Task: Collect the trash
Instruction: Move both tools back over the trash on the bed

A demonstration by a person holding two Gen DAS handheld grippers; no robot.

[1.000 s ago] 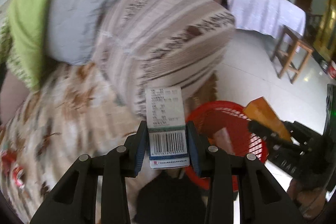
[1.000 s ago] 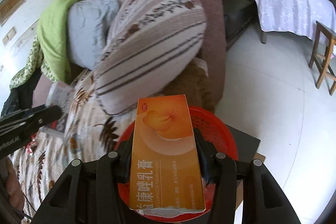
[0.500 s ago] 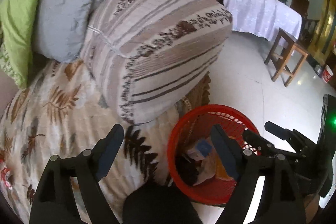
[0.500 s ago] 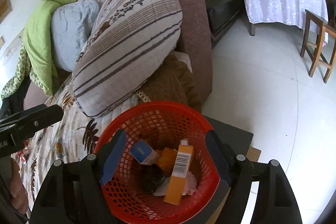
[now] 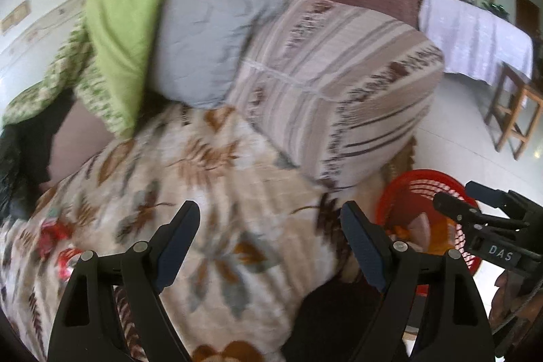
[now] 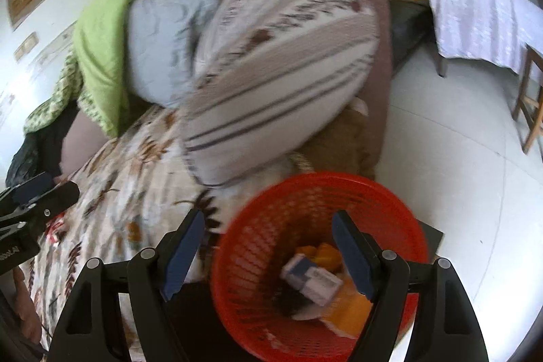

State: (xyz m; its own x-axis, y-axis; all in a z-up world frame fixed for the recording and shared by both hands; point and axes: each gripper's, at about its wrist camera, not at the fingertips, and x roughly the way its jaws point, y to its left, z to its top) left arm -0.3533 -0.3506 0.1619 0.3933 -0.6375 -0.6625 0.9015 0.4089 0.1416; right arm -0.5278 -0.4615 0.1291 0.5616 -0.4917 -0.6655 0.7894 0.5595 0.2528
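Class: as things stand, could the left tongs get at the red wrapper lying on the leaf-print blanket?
Probably yes. The left tongs are open and empty above the leaf-print blanket, and the red wrapper lies uncovered to their left; blur hides detail.

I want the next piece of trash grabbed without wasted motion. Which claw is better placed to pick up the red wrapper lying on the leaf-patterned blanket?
Left. The left claw hangs open over the blanket, with the red wrapper nearby. The right claw is open over the red basket, farther off.
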